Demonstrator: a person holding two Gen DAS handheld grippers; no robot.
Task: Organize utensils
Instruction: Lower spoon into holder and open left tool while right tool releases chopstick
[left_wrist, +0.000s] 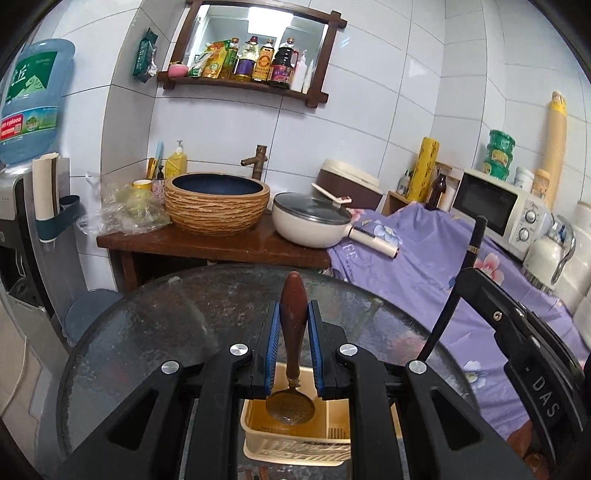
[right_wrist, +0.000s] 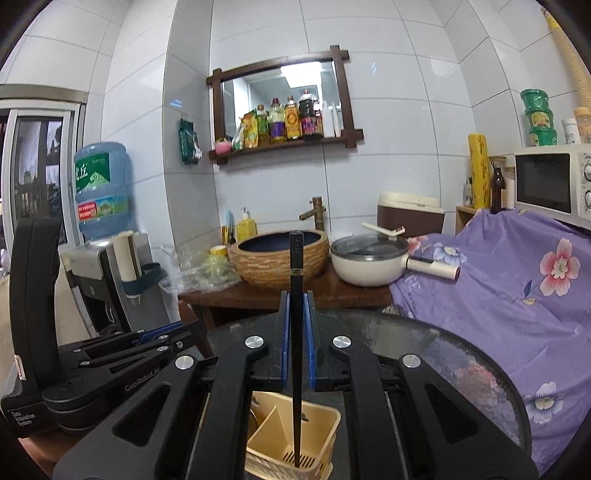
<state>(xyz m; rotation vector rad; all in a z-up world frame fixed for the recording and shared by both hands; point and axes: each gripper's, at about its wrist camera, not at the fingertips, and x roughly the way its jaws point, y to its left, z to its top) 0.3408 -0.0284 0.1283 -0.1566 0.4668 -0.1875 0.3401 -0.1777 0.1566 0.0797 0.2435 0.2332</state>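
Two utensils are held above a cream plastic caddy (left_wrist: 295, 446), and neither has been released, so the sorting is judged to be in its closing part but not done. In the left-wrist view a spoon (left_wrist: 291, 347) is clamped between the blue-padded fingers of the left gripper (left_wrist: 291, 314); its reddish-brown wooden handle points up and away, swelling to a rounded tip, while its dull brass-coloured oval bowl hangs just over the caddy's open top. In the right-wrist view dark chopsticks (right_wrist: 296, 332) are pinched by the nearly closed fingers of the right gripper (right_wrist: 296, 302); whether one stick or a pair is held cannot be told. They are slim, square-sectioned and black, with a thin gold band near the upper end, and the tapered tip is seen down inside a compartment of the caddy, at or just above its slotted floor; contact cannot be confirmed.

The caddy is a ribbed, box-shaped container with a diagonal divider and drainage slits. Something rounded and brownish is glimpsed in its left compartment, too hidden to be named. It is set on a round worktop (left_wrist: 147, 332) of dark, mottled glass. What is judged left is the lowering and release of both utensils into their compartments.
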